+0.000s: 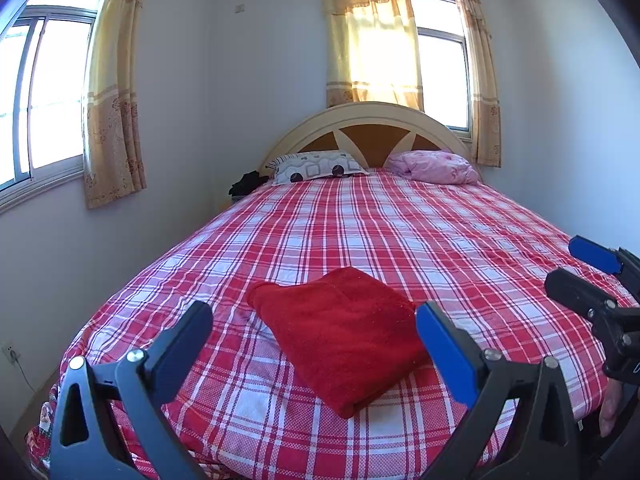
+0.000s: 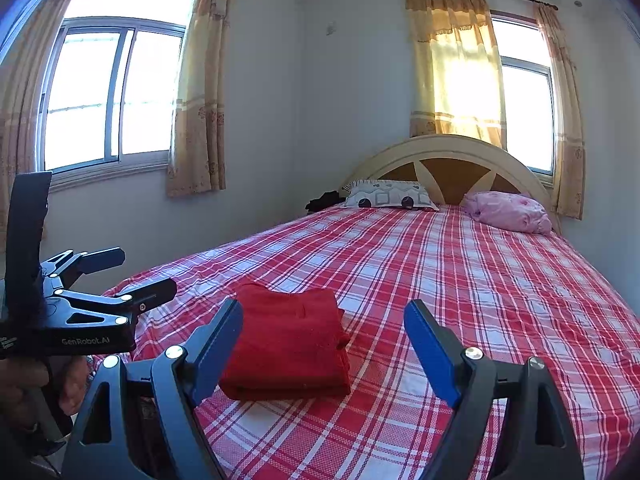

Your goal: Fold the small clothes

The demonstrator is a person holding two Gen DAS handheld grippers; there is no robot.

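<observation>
A red fleece garment [image 1: 340, 332] lies folded in a neat rectangle on the red plaid bed [image 1: 400, 224], near the foot end. It also shows in the right wrist view [image 2: 288, 344]. My left gripper [image 1: 314, 332] is open and empty, held above and in front of the garment, apart from it. My right gripper [image 2: 324, 328] is open and empty, just right of the garment and clear of it. The right gripper also shows at the right edge of the left wrist view [image 1: 576, 268], and the left gripper at the left edge of the right wrist view [image 2: 136, 276].
A patterned pillow [image 1: 316, 166] and a pink bundle [image 1: 434, 166] lie at the headboard [image 1: 368, 120]. A dark item [image 1: 246, 184] sits beside the bed at the back left. Walls with curtained windows stand on the left and behind.
</observation>
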